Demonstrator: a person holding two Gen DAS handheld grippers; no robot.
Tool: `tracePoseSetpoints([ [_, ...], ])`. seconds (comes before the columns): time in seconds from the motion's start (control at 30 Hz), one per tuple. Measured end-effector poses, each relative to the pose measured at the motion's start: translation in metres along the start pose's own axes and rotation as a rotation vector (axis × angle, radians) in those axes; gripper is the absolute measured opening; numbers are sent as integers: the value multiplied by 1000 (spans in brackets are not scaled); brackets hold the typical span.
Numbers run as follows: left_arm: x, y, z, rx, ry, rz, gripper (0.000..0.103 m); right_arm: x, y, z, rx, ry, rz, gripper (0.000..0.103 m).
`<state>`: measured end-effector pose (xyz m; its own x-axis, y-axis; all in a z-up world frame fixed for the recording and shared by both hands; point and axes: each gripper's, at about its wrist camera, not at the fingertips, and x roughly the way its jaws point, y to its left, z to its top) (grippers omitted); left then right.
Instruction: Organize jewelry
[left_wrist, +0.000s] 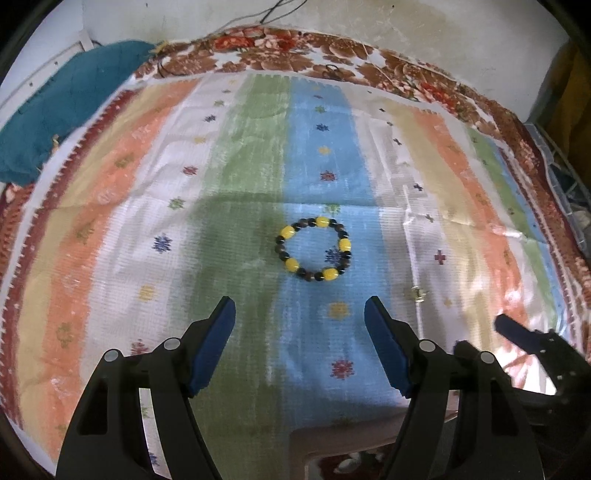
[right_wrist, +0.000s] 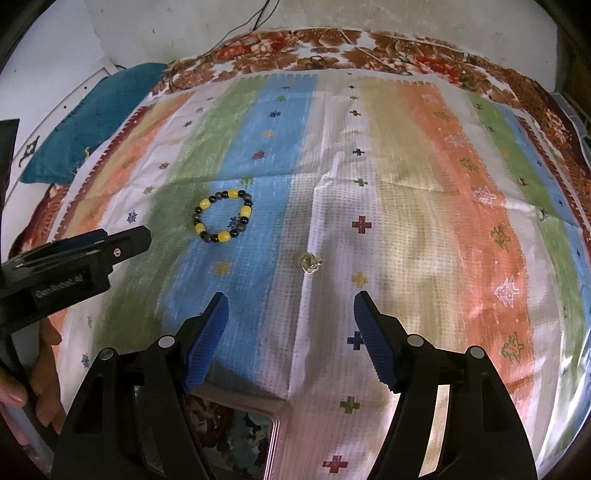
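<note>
Lying flat at 12 o'clock from the wide-open left gripper, the bracelet looks light, floppy and slippery; pinching one beaded side seems best. Wide too, the right gripper faces a tiny ring.

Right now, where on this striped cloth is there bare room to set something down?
The orange stripes right of the small ring are bare, as is the far cloth beyond the bead bracelet. It is tighter between bracelet and ring, just ahead of both open tongs.

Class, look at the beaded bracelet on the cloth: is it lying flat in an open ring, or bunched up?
Flat, open ring. The beaded bracelet lies on the striped cloth with cloth showing through its middle; nothing touches it.
</note>
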<state>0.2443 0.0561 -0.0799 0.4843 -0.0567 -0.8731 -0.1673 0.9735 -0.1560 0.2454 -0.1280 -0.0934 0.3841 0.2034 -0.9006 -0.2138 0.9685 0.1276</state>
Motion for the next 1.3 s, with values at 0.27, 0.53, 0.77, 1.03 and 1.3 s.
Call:
tracePoseSetpoints([
  [0.27, 17, -1, 10, 12, 8, 30, 73, 17, -4, 6, 6, 20, -9, 70],
  [0.53, 36, 5, 17, 25, 23, 56, 73, 31, -6, 10, -2, 34, -16, 70],
  [0.77, 55, 5, 22, 50, 45, 77, 73, 48, -5, 15, -10, 56, -36, 70],
  [1.03, 76, 11, 30, 59, 72, 65, 73, 62, -13, 22, 21, 79, -27, 70],
  [1.3, 91, 8, 30, 89, 96, 67, 71, 77, -15, 24, 26, 104, -17, 70],
])
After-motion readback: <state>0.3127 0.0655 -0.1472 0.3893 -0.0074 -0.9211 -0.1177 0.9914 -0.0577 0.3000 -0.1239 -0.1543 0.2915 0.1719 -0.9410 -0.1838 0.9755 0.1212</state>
